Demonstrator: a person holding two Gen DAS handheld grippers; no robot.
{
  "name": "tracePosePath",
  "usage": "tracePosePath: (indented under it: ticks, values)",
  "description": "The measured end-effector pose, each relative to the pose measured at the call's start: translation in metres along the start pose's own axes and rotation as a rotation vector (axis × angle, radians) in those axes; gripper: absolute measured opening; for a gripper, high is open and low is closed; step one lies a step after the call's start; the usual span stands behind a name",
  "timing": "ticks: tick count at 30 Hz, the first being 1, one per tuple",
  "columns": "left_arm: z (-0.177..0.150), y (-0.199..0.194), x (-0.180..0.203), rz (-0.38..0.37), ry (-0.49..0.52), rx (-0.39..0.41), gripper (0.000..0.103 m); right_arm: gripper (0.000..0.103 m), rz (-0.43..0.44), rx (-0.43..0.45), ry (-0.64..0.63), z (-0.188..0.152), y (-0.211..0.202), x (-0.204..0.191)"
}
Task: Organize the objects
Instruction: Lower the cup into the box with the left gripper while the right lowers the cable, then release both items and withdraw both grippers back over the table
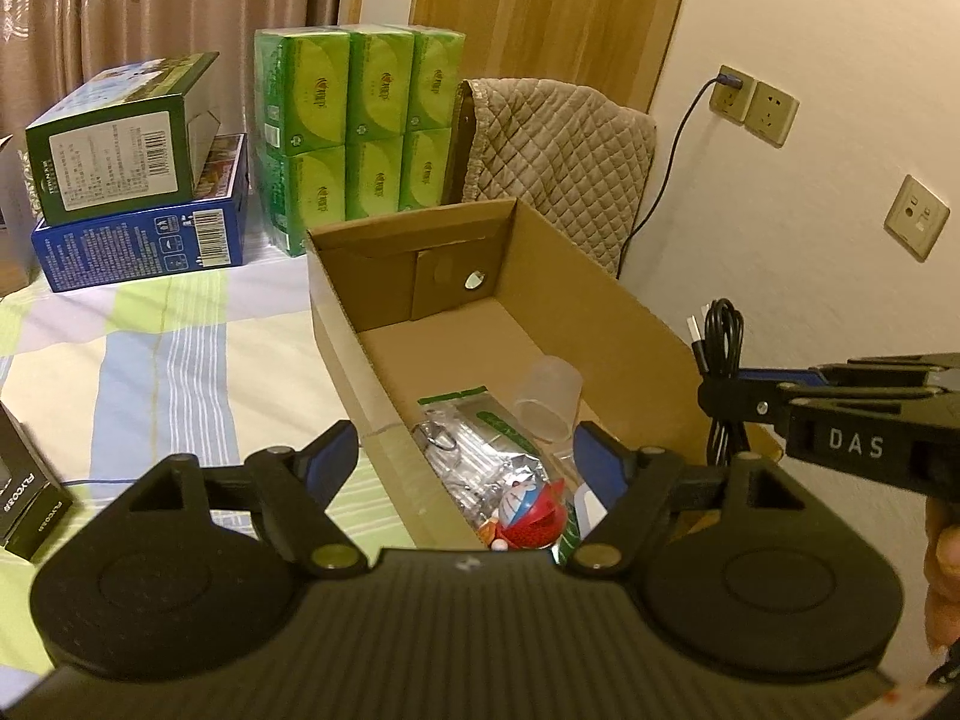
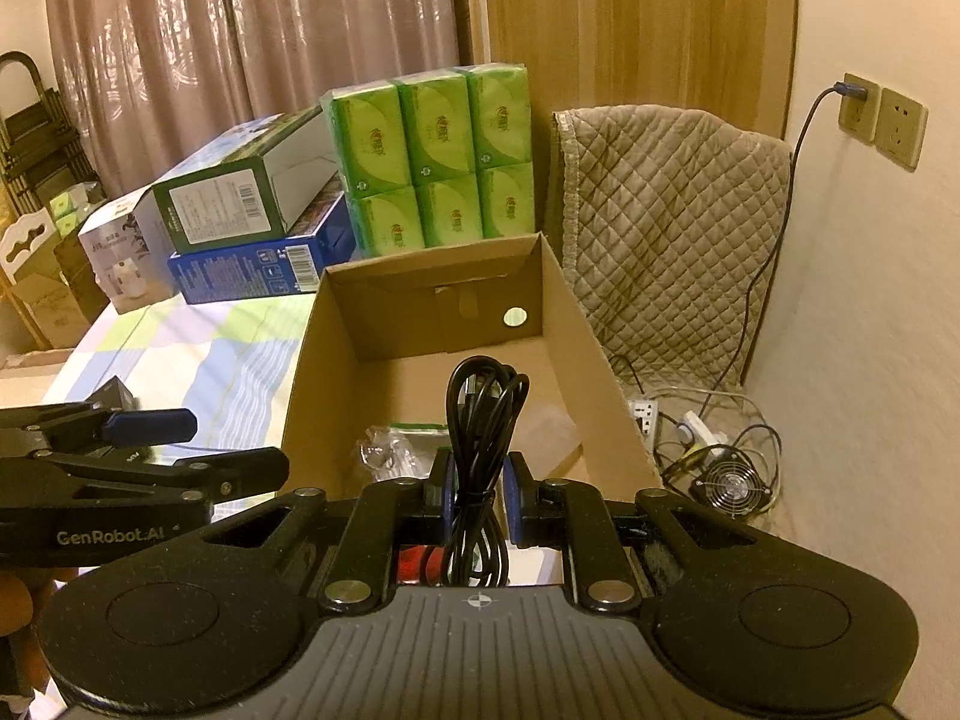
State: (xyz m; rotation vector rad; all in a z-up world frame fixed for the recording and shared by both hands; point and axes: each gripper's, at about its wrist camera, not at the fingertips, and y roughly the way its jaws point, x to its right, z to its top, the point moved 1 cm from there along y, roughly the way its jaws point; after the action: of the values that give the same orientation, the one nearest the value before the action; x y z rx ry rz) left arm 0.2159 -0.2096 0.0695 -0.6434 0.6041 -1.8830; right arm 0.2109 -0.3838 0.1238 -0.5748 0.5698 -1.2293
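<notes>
Spread wide with nothing between its blue pads, the left gripper point(image 1: 468, 450) is filling the bottom of the left wrist view and hanging over the near end of an open cardboard box point(image 1: 336, 324) that is sitting on a striped bedsheet point(image 1: 150, 360). At the far left edge of that view a black carton point(image 1: 30, 510) is lying on the sheet, and further up on the left a green box point(image 1: 114, 156) is resting on a blue box point(image 1: 144, 246). Just right of those, a wrapped stack of green tissue packs point(image 1: 354, 120) is standing behind the cardboard box. Inside the box, a clear zip bag point(image 1: 474, 438) with a green strip is lying beside a small clear plastic cup point(image 1: 549, 402), and a red and blue toy figure point(image 1: 531, 516) is sitting at the near end. Right of the box, a quilted beige cover point(image 1: 558, 150) is leaning against the wall. At the right of this view the right gripper point(image 1: 723, 396) is pinching a coiled black USB cable point(image 1: 723, 336), holding it above the box's right wall. In the right wrist view, that right gripper point(image 2: 477, 501) is pressing its pads on the cable point(image 2: 480, 420) at centre frame, with the box interior behind it, while the left gripper point(image 2: 198, 444) is showing at the left edge. On the floor at the right a small fan point(image 2: 732, 489) and a power strip point(image 2: 645, 414) are lying among loose wires.
</notes>
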Motion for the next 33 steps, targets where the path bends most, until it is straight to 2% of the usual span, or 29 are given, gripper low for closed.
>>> tracePosePath:
  ticks: [3,4,6,7,13,16,20,26,33]
  values:
    - [0.0,-0.001,-0.004,0.007,-0.004,0.004,0.076,0.014,0.005,0.023,0.02,0.001,0.003,0.003]
    - [0.0,-0.002,-0.006,0.01,-0.006,0.004,0.077,0.017,0.003,0.037,0.031,0.001,0.004,0.005]
    - [-0.001,-0.004,-0.011,0.015,-0.01,0.007,0.077,0.042,0.01,0.051,0.074,0.003,0.004,0.01]
    - [-0.002,-0.005,-0.013,0.019,-0.012,0.008,0.078,0.044,0.024,0.058,0.092,0.003,0.004,0.012]
    - [-0.017,-0.019,-0.039,0.055,-0.038,0.015,0.08,0.046,0.047,0.068,0.082,0.004,-0.006,0.005]
    - [-0.029,-0.032,-0.063,0.097,-0.059,0.014,0.082,0.047,0.063,0.086,0.075,0.003,-0.015,-0.008]
    - [-0.045,-0.053,-0.104,0.167,-0.08,0.012,0.082,0.05,0.099,0.107,0.059,0.004,-0.022,-0.036]
    - [-0.068,-0.089,-0.176,0.294,-0.123,0.009,0.086,0.058,0.193,0.127,0.008,-0.002,-0.029,-0.099]
    - [-0.093,-0.117,-0.253,0.418,-0.209,0.015,0.089,0.068,0.298,0.063,-0.111,-0.034,0.008,-0.187]
